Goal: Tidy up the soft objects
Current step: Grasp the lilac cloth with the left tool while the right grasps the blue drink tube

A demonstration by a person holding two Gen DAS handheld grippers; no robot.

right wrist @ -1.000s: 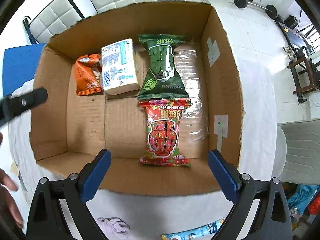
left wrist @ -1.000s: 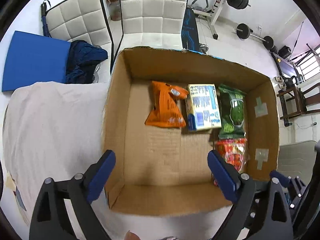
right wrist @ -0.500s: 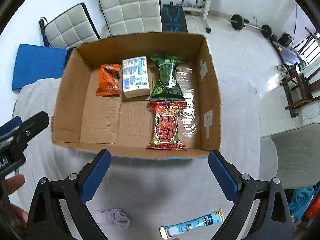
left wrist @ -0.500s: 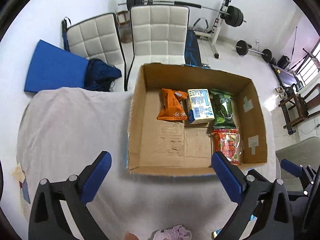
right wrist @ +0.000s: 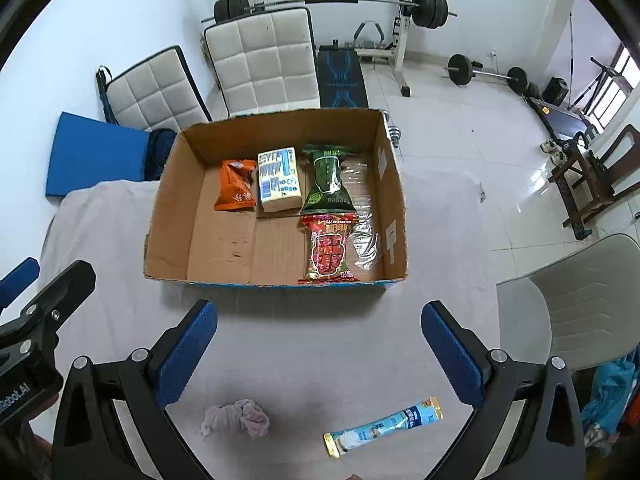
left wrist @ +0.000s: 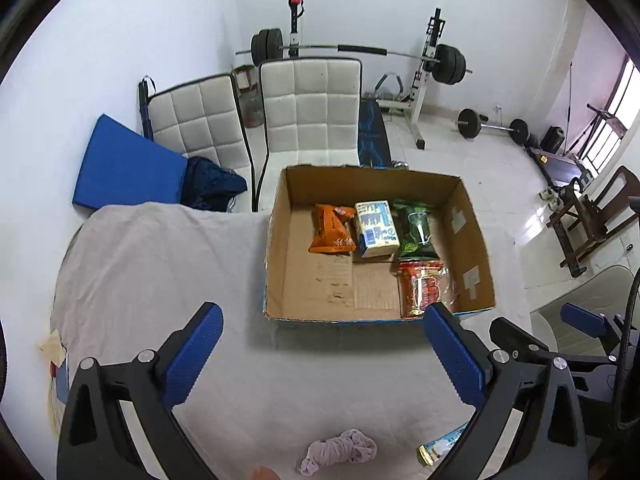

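Note:
An open cardboard box [left wrist: 276, 240] [right wrist: 168, 200] stands on the cloth-covered table. It holds an orange packet [left wrist: 332, 230] [right wrist: 235, 191], a white-and-blue pack [left wrist: 376, 228] [right wrist: 279, 184], a green packet [left wrist: 416, 228] [right wrist: 328, 180], a red packet [left wrist: 424, 292] [right wrist: 329, 250] and a clear wrapper [right wrist: 362, 216]. A crumpled pink cloth [left wrist: 340, 450] [right wrist: 238, 420] and a light blue stick packet [right wrist: 384, 426] [left wrist: 442, 444] lie on the table near me. My left gripper [left wrist: 320, 354] and right gripper [right wrist: 320, 350] are both open and empty, above the table in front of the box.
Two white padded chairs [left wrist: 312, 112] and a blue mat [left wrist: 124, 168] stand behind the table. Weight benches and barbells [right wrist: 340, 4] fill the room's back. A grey chair [right wrist: 580, 296] is at the right. The left gripper shows in the right wrist view [right wrist: 36, 320].
Both grippers have pulled back and up from over the box. The box looks smaller, and the pink cloth and blue stick packet have come into view.

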